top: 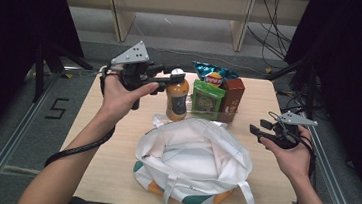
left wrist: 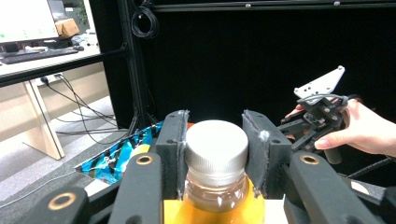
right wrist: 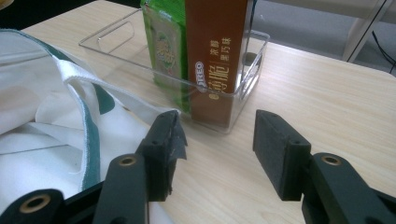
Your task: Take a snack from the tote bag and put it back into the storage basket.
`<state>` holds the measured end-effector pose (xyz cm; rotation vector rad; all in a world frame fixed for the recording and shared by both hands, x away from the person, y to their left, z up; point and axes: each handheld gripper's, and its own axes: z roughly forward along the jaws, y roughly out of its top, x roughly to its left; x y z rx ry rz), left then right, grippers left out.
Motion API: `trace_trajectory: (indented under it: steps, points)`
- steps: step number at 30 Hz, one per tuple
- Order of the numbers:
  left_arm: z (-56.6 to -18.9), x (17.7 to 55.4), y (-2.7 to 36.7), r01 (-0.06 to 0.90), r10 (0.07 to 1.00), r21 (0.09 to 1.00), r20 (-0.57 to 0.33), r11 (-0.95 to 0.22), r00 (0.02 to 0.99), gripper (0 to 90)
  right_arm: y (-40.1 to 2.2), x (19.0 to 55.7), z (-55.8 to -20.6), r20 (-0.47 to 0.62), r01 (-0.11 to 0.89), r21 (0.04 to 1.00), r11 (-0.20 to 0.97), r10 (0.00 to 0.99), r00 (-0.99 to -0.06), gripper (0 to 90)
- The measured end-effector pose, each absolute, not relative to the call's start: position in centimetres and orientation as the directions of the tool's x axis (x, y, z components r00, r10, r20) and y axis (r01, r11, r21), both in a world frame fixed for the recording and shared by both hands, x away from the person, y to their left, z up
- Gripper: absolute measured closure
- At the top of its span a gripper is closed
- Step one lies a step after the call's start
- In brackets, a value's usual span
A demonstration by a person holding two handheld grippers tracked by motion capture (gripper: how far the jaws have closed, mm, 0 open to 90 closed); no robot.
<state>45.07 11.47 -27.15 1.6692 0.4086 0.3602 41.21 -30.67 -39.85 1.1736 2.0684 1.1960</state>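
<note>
My left gripper [left wrist: 216,154] has its jaws closed on the orange juice bottle's [top: 176,97] white cap [left wrist: 216,145]. My right gripper [right wrist: 217,149] hovers open and empty near the clear tray [right wrist: 254,63], above the bench [right wrist: 327,102].

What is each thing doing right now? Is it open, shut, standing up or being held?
Orange bottle: upright, cap on, gripped at the neck.
Left gripper: shut on the bottle, fingers against its cap.
Right gripper: open, nothing between its fingers, over the table.
White bag: lying open, mouth up.
Clear bin: upright, holding boxes.
Green box: standing.
Brown box: standing.
Chip bag: sealed, as far as I can tell.
</note>
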Motion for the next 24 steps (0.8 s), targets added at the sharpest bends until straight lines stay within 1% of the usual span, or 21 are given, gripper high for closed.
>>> trace_trajectory:
  steps: [4,6,11,13,14,15,17,19,24]
  points:
    - [-27.1,45.3,11.5,0.054,0.469,0.991,0.008,-0.119,0.883,60.7,-30.8,41.2,-39.8,0.003,0.435,0.859,0.268,0.849,-0.529,51.2]
    - [-27.1,45.5,11.5,0.052,0.472,0.992,0.010,-0.119,0.881,60.7,-30.6,41.1,-39.8,0.037,0.459,0.855,0.240,0.855,-0.517,51.2]
    - [-27.2,46.1,11.6,0.052,0.473,0.992,0.009,-0.117,0.881,60.7,-30.6,41.1,-39.9,0.037,0.454,0.858,0.242,0.851,-0.523,51.2]
    - [-27.3,46.2,11.6,0.051,0.475,0.992,0.010,-0.117,0.880,60.7,-30.5,40.9,-39.9,0.048,0.471,0.851,0.234,0.857,-0.513,51.2]
    - [-27.4,46.3,11.6,0.051,0.475,0.992,0.011,-0.118,0.880,60.7,-30.6,41.0,-40.0,0.033,0.455,0.858,0.240,0.857,-0.515,51.2]
    - [-27.4,46.4,11.5,0.052,0.475,0.992,0.009,-0.114,0.880,60.7,-30.5,40.9,-40.0,0.046,0.465,0.854,0.231,0.858,-0.512,51.2]
    - [-27.5,46.6,11.6,0.051,0.473,0.992,0.010,-0.115,0.881,60.7,-30.7,40.9,-40.1,0.028,0.457,0.853,0.252,0.852,-0.522,51.3]
    - [-27.5,46.8,11.5,0.051,0.473,0.992,0.010,-0.116,0.881,60.7,-30.6,40.7,-40.0,0.053,0.480,0.846,0.230,0.861,-0.506,51.3]
    - [-27.6,47.2,11.4,0.050,0.473,0.991,0.014,-0.121,0.881,60.7,-30.7,40.6,-40.4,0.043,0.475,0.847,0.239,0.860,-0.508,51.3]
